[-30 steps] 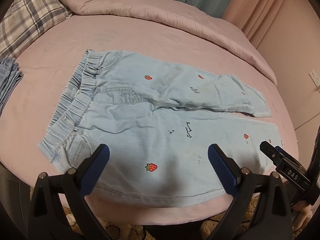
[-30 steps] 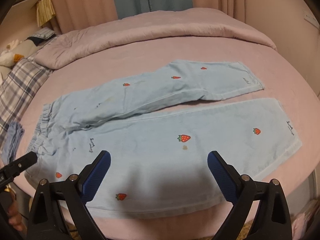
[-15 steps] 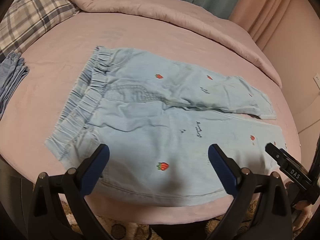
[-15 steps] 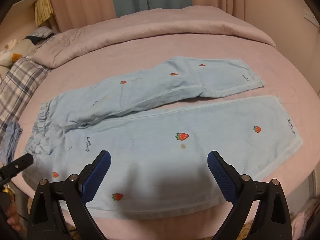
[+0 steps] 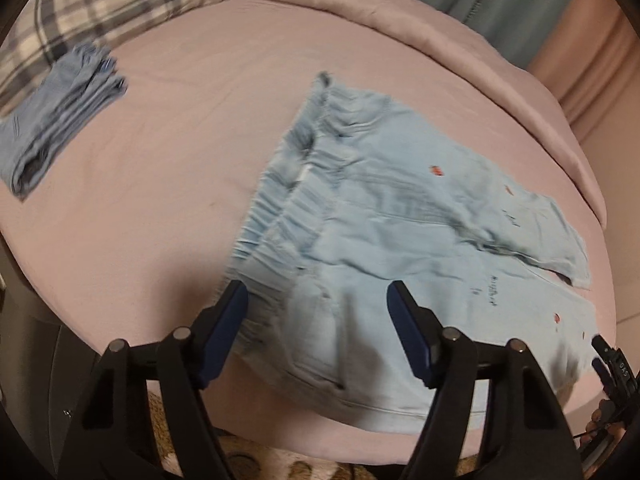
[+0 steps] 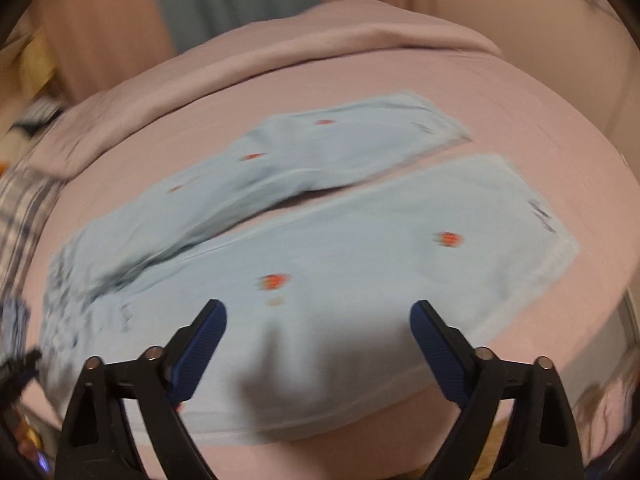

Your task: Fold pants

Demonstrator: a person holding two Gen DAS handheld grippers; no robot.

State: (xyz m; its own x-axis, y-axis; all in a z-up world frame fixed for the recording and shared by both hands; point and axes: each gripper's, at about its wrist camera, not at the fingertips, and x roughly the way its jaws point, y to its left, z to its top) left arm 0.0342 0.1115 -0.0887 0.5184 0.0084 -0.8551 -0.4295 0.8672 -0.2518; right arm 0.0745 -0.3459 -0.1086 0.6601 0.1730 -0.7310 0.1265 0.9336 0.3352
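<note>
Right gripper reads "DAS"; pants script blurred

Pale denim pants, soft and matt with a gathered waistband, lie on a smooth matt pink bed. Black plastic grippers carry textured blue pads; a plaid cloth pillow lies far left.

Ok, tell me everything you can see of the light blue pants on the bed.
The light blue pants look like thin denim, dotted with small red strawberries and dark script. They lie flat and unfolded on the pink bedsheet, legs slightly parted, with the gathered elastic waistband toward the folded blue clothes. Only the sheet touches them; both tongs hang open above the near edge.
</note>
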